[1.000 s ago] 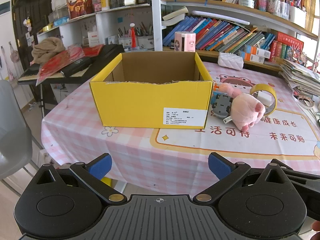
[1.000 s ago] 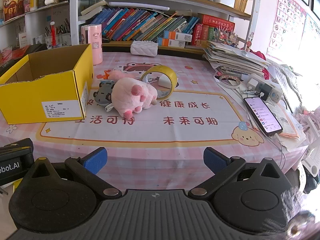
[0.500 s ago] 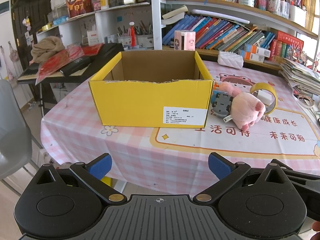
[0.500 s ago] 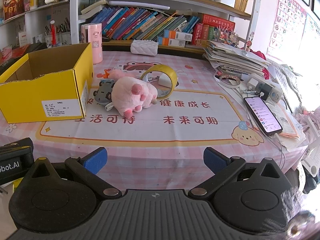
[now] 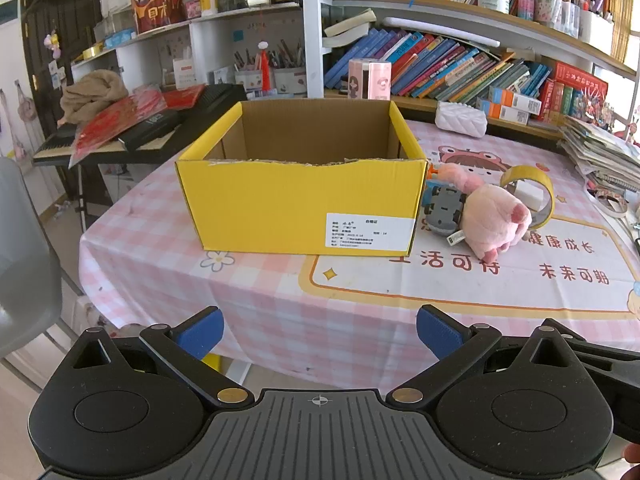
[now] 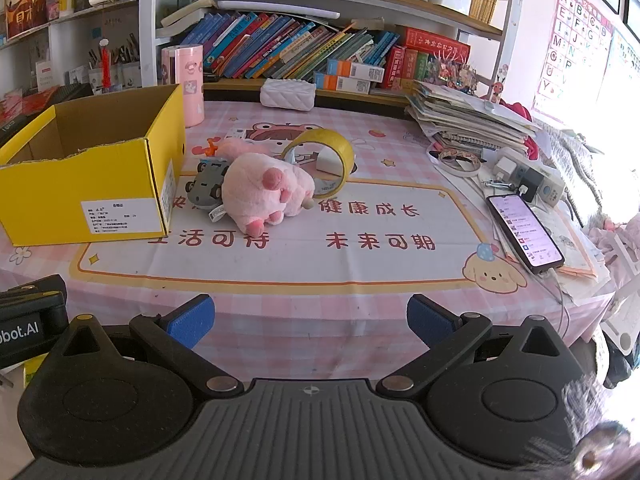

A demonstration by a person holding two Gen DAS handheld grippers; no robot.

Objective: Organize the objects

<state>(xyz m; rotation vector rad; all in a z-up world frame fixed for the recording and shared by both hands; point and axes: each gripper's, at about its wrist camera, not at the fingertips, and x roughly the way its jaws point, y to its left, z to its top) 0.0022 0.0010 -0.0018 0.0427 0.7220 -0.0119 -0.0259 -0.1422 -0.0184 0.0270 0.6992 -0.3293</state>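
Observation:
An open yellow cardboard box [image 5: 300, 204] [image 6: 92, 184] stands on the pink checked tablecloth; what I see of its inside is bare. Right of it lie a pink plush pig [image 5: 490, 218] [image 6: 266, 190], a grey toy car [image 5: 442, 212] [image 6: 206, 188] and an upright roll of yellow tape [image 5: 536, 190] [image 6: 328, 160], close together. My left gripper [image 5: 318, 334] is open and empty, off the table's near edge in front of the box. My right gripper [image 6: 310, 320] is open and empty, off the near edge, in front of the toys.
A phone [image 6: 524, 232] on a cable, chargers [image 6: 532, 180] and a paper stack [image 6: 468, 120] fill the table's right side. A white pouch [image 6: 288, 94] and a pink tin [image 6: 184, 84] stand at the back. Bookshelves rise behind. A grey chair [image 5: 20, 264] is at the left.
Both grippers have moved slightly closer to the table. Nothing on the table has moved.

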